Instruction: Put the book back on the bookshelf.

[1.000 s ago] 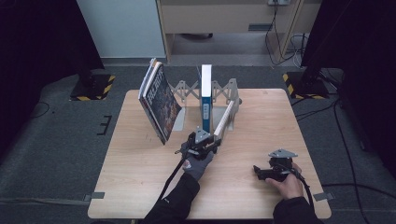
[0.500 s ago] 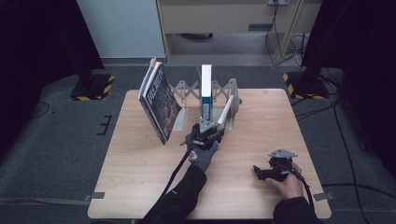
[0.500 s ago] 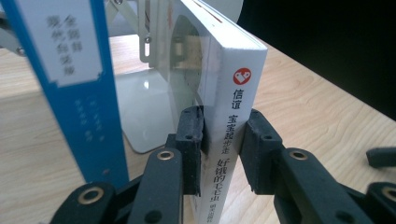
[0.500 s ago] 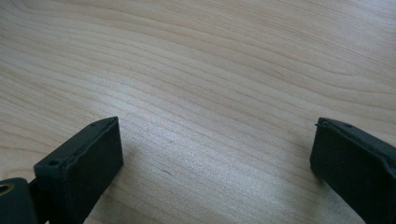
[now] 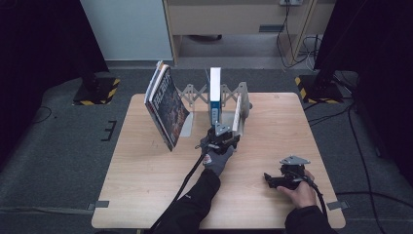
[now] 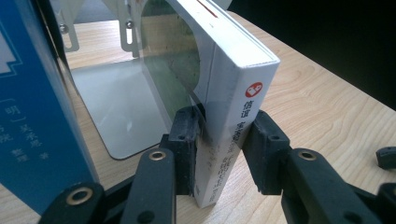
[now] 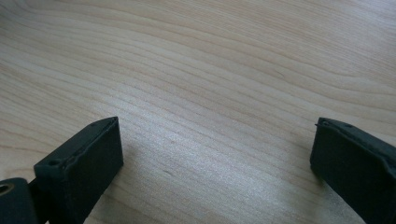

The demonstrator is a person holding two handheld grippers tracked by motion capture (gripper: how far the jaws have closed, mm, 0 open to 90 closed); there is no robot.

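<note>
1. Left gripper (image 6: 219,154): jaws on either side of the spine of a white book (image 6: 233,93), near its lower end. Left pad against the cover; right pad at or just off the spine, a sliver of shadow between, so contact there cannot be told for sure. Jaws have just been opening, with the book between them.
2. In the high view, left gripper (image 5: 221,139) at mid-table, just in front of the rack, gloved hand (image 5: 217,158) behind it.
3. White book leaning, top tilted away toward the far-right end plate of the rack, bottom edge down on the wooden table (image 6: 327,102); seen as a pale slanted slab (image 5: 237,113) from above.
4. Just to the left: a blue book (image 6: 32,107) standing upright in the expanding metal book rack (image 5: 195,92), its grey base plate (image 6: 121,107) bare between the two books.
5. Farther left: a dark-covered book (image 5: 165,109) leaning at the rack's left end.
6. Right gripper (image 7: 215,158): jaws wide apart over bare tabletop, nothing between them.
7. From above, right gripper (image 5: 285,178) low at the near right of the table, well apart from the rack, held in a bare hand (image 5: 302,192).
</note>
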